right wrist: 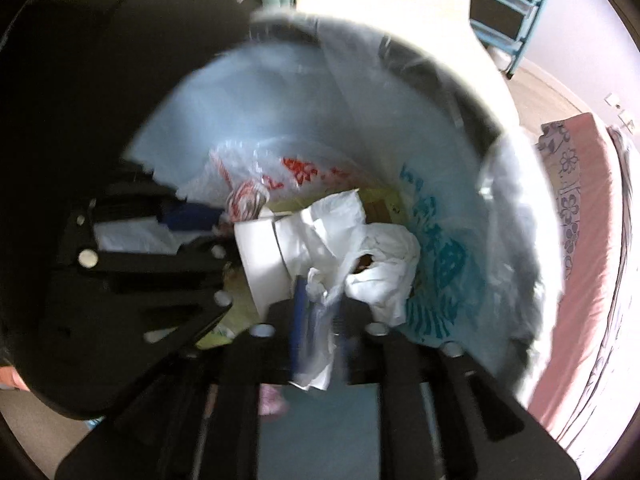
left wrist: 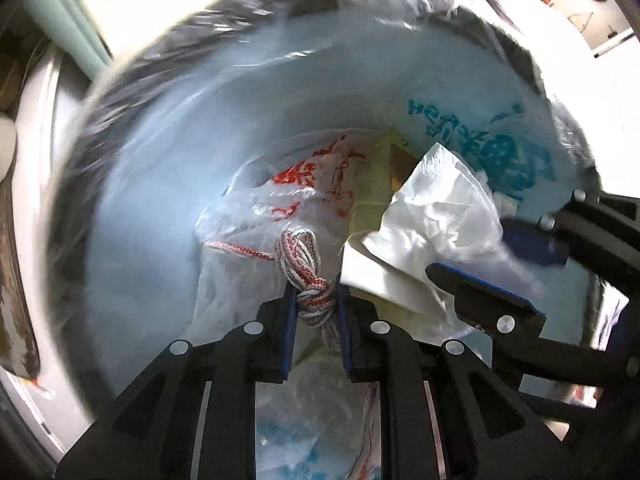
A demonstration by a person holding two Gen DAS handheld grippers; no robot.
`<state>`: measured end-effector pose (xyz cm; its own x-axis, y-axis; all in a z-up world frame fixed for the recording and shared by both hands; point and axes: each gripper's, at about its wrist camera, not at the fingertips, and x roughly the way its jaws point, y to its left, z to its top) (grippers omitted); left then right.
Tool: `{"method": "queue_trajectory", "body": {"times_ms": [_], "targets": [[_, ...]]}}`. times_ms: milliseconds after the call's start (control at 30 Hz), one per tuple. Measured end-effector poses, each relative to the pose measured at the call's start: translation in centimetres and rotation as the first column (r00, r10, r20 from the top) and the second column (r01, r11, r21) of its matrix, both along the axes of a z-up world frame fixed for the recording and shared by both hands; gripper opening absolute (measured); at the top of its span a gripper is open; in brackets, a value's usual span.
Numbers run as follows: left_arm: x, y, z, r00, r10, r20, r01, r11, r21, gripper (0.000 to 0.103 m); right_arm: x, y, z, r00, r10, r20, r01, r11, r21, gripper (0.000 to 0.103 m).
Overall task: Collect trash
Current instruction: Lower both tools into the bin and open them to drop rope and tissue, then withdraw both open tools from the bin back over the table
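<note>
Pale blue plastic is lining the dark-rimmed bin (left wrist: pixel 224 12), and both grippers are reaching down into that liner (left wrist: pixel 168 184). The left gripper (left wrist: pixel 316 304) is pinching a knotted bundle of red-and-white cord (left wrist: pixel 310 280) between its blue-padded fingers (left wrist: pixel 289 320) — the pads are standing close together with the knot filling the gap, and the looped end of the cord is projecting beyond the tips. A clear bag with red print (left wrist: pixel 288 200) is lying just behind the cord, deeper in the bin. The right gripper (right wrist: pixel 320 308) is gripping a twisted neck of white plastic bag (right wrist: pixel 320 292) between nearly closed fingers, though blur is softening the pads; the bulk of that crumpled bag (right wrist: pixel 380 264) is lying just beyond the tips, against the liner's blue lettering (right wrist: pixel 436 264). A white paper cup (right wrist: pixel 264 264) is lying on its side immediately left of the right gripper's fingers, touching the crumpled white material. Yellow-green cardboard (left wrist: pixel 380 184) is showing beneath the white trash. In the left wrist view the right gripper (left wrist: pixel 516 268) is entering from the right, beside the crumpled white sheet (left wrist: pixel 432 216). A pink floral mattress (right wrist: pixel 584 240) is lying outside the bin on the right.
</note>
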<state>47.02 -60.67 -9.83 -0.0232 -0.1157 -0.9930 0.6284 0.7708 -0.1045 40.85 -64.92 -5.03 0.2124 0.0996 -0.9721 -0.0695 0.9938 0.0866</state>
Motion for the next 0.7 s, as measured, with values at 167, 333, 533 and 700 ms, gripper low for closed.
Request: {"method": "queue_trajectory", "body": {"times_ms": [167,333,533,700], "targets": [[-1.0,1.1,1.7,1.000,-0.009,0.027,0.009,1.000,0.021,0.030,-1.0,0.6,1.8,1.000,0.002,0.010,-0.002,1.000,-0.023,0.042],[-1.9,1.4,4.2,0.996,-0.007,0.085,0.001,0.998,0.071,0.054,-2.5,0.9,4.0,0.998,-0.018,0.055,0.019,0.999,-0.029,0.045],[-3.0,4.0,7.1,0.991,0.001,0.133,-0.002,1.000,0.006,0.067,-3.9,1.6,5.9,0.994,-0.052,0.100,0.055,0.998,-0.031,0.053],[-4.4,7.1,9.2,0.989,0.042,0.141,-0.038,0.999,-0.030,0.068,-4.8,3.5,7.9,0.991,-0.026,0.135,0.033,0.998,-0.049,0.054]]}}
